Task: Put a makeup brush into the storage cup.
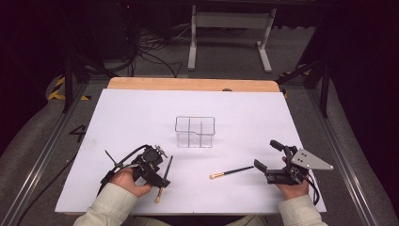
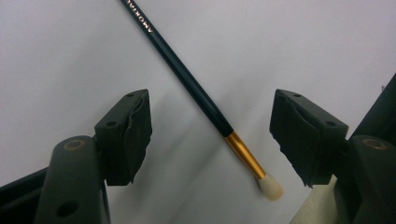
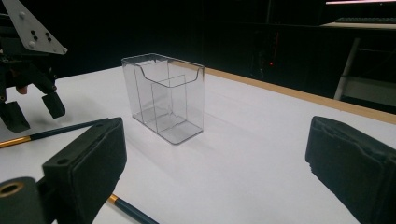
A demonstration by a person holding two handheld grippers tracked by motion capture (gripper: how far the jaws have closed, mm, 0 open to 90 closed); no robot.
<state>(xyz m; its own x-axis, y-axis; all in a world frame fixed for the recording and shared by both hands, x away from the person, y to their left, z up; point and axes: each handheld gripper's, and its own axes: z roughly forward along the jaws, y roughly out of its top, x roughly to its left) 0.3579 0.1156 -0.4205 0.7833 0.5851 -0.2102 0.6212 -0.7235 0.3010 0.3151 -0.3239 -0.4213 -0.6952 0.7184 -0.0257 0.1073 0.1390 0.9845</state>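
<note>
A dark-handled brush (image 2: 196,91) with a gold ferrule and pale bristles lies on the white table. My left gripper (image 2: 210,135) points down over it, open, with the brush between its pads (image 2: 135,135) and untouched. In the high view that left gripper (image 1: 162,181) is at the near left, over the same brush (image 1: 160,190). A second brush (image 1: 231,172) lies near the middle, its dark end toward my right gripper (image 1: 268,155). The right gripper (image 3: 215,158) is open with nothing between its pads. It faces a clear divided box (image 3: 163,98).
The clear box (image 1: 195,132) stands upright at the middle of the white table (image 1: 141,113), with a wooden edge (image 1: 188,84) behind it. The right gripper view also shows the left gripper (image 3: 33,114) over its brush (image 3: 60,129) and the second brush (image 3: 130,211) below.
</note>
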